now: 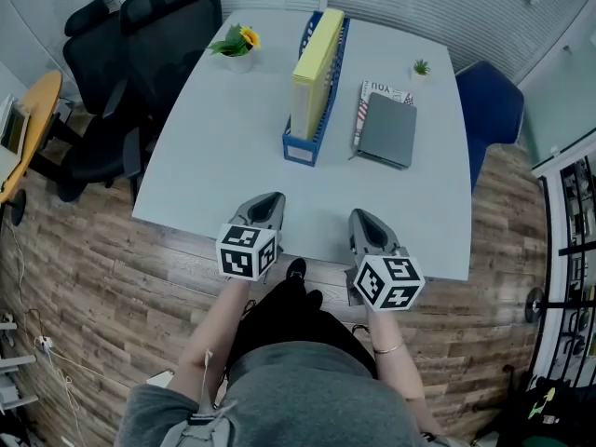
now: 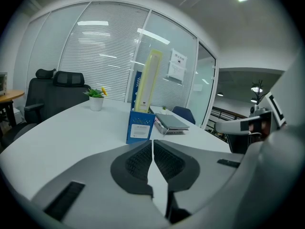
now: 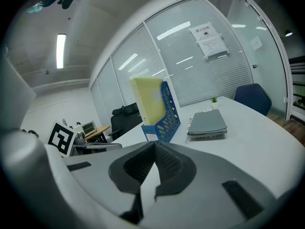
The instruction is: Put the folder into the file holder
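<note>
Yellow folder [image 1: 317, 59] upright inside the blue file holder [image 1: 302, 147], mid-table; its top stands well above the holder's walls. The lower part is hidden by those walls.

Just right of the holder, not touching: grey notebook [image 1: 388, 130] lying flat on a printed booklet [image 1: 374, 91], which is mostly covered. Small potted plant [image 1: 421, 67] near the far right edge. Pot with a yellow flower [image 1: 237, 48] at far left of the table. Nothing lies between the grippers and the holder.

Left gripper [image 1: 271, 198] over the near table edge, jaws pressed together, nothing between them; its own view shows the ribbed pads meeting. Right gripper [image 1: 362, 216] beside it, apart from the left, jaws likewise closed and empty.

Surface: pale grey-white table [image 1: 223, 156] with rounded corners. Floor [image 1: 102, 287] is wood plank.

Room: two black office chairs [image 1: 140, 54] at the left, a blue chair [image 1: 491, 110] at the right, a round wooden side table [image 1: 37, 110] at the far left, glass walls with blinds behind. Metal shelving at the right edge is cut off, contents not readable.
</note>
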Demonstrator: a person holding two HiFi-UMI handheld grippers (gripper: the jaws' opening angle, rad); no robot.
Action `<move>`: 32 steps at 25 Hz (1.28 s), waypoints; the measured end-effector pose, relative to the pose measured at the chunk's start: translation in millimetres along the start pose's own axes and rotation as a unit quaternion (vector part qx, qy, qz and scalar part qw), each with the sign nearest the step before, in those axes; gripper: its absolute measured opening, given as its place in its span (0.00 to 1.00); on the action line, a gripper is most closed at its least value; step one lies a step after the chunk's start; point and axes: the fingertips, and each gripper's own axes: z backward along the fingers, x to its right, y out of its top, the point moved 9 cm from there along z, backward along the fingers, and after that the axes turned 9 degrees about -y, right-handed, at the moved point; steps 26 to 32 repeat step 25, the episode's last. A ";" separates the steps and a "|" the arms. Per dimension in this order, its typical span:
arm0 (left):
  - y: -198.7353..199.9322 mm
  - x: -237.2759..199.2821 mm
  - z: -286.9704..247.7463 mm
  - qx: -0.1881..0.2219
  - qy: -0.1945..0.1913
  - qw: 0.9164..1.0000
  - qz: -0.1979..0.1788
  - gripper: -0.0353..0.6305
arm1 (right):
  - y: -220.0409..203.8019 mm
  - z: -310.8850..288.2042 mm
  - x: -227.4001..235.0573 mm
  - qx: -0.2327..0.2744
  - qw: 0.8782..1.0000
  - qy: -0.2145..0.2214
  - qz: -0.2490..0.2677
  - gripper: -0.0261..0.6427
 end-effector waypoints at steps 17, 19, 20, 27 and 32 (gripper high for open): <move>-2.5 -3.3 12.4 -0.003 -0.013 1.000 0.007 0.10 | -0.6 6.3 -5.7 -0.005 1.000 -0.005 0.018 0.04; -2.6 -3.3 12.0 -0.006 -0.016 1.000 0.007 0.10 | -0.9 5.6 -6.5 -0.006 1.000 -0.004 0.017 0.04; -2.4 -3.1 11.8 -0.008 -0.017 1.000 0.006 0.10 | -1.1 5.3 -6.7 -0.007 1.000 -0.004 0.018 0.04; -0.3 -3.7 12.0 -0.012 -0.019 1.000 0.006 0.10 | -0.9 2.7 -8.4 -0.008 1.000 -0.001 0.019 0.04; -0.3 -3.7 12.0 -0.012 -0.019 1.000 0.006 0.10 | -0.9 2.7 -8.4 -0.008 1.000 -0.001 0.019 0.04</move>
